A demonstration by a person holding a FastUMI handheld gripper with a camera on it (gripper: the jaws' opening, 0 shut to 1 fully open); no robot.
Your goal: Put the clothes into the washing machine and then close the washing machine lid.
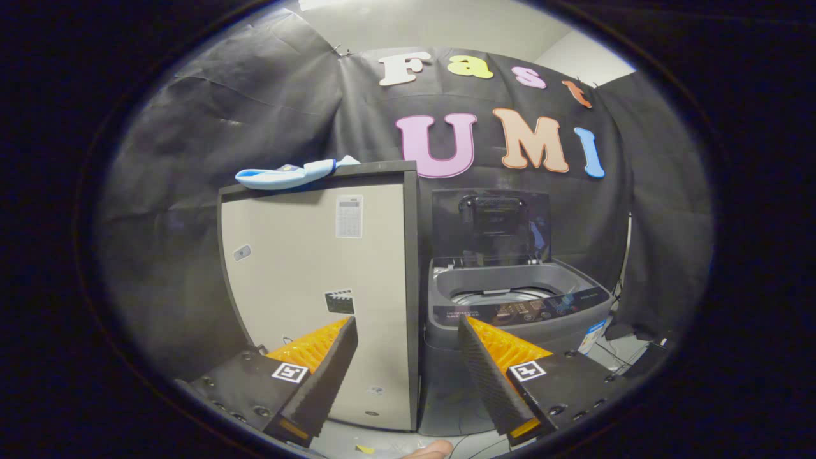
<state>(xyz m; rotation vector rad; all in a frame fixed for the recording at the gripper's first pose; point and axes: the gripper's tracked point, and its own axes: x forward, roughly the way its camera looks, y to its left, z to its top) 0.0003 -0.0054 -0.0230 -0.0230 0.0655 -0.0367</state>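
Note:
A light blue and white garment (290, 174) lies on top of a beige cabinet (319, 268), well beyond and above my fingers. To the cabinet's right stands a grey top-loading washing machine (519, 306). Its dark lid (491, 226) stands raised upright at the back, and the drum opening (500, 295) shows. My gripper (408, 328) is open, its orange-and-black fingers (325, 357) spread wide with nothing between them. It sits some way back from both the cabinet and the machine.
The cabinet front carries a few stickers and a small white panel (349, 217). Cables and small items (628, 347) lie on the floor to the machine's right. A fingertip (430, 451) shows just below the gripper.

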